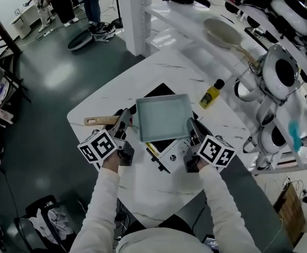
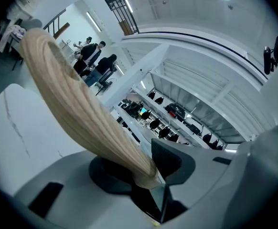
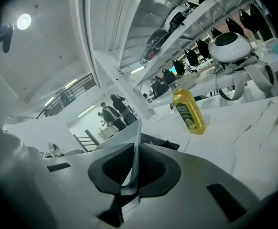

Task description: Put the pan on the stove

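Observation:
A square grey-green pan (image 1: 161, 116) with a pale wooden handle (image 1: 101, 120) hangs level over the black stove (image 1: 160, 90) on the white marble table (image 1: 143, 73). The pan covers most of the stove top. My left gripper (image 1: 123, 121) is shut on the wooden handle (image 2: 72, 104) close to where it joins the pan. At the pan's right side my right gripper (image 1: 192, 128) is shut on the thin rim (image 3: 135, 142), which stands between its pads. The stove's white front (image 1: 170, 154) shows below the pan.
A yellow oil bottle (image 1: 211, 94) (image 3: 189, 111) stands on the table right of the stove. Behind it runs a white shelf (image 1: 185, 20) with a beige pan (image 1: 224, 33). White round machines (image 1: 280, 73) crowd the right side. Dark floor lies left of the table.

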Tool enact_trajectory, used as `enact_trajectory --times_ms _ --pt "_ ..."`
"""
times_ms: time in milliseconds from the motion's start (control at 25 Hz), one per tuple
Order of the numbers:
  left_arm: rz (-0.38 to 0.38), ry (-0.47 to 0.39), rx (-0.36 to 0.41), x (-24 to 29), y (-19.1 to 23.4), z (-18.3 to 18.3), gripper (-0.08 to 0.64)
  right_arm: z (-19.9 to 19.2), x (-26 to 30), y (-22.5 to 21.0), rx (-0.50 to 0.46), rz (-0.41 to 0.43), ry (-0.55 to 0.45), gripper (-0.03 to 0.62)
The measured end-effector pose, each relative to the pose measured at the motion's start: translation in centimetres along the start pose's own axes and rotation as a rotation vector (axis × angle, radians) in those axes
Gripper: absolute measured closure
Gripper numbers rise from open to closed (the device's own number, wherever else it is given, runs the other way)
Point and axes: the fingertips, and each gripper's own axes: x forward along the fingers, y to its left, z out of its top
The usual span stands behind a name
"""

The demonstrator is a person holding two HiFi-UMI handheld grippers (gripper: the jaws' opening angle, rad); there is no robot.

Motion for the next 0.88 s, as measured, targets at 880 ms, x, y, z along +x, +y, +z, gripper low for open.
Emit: enact_trajectory --times_ms 880 --pt "-0.031 0.026 -0.057 2.3 1.6 -0.5 0.419 0.1 1.6 -1.2 0.005 -0.045 0.028 0.545"
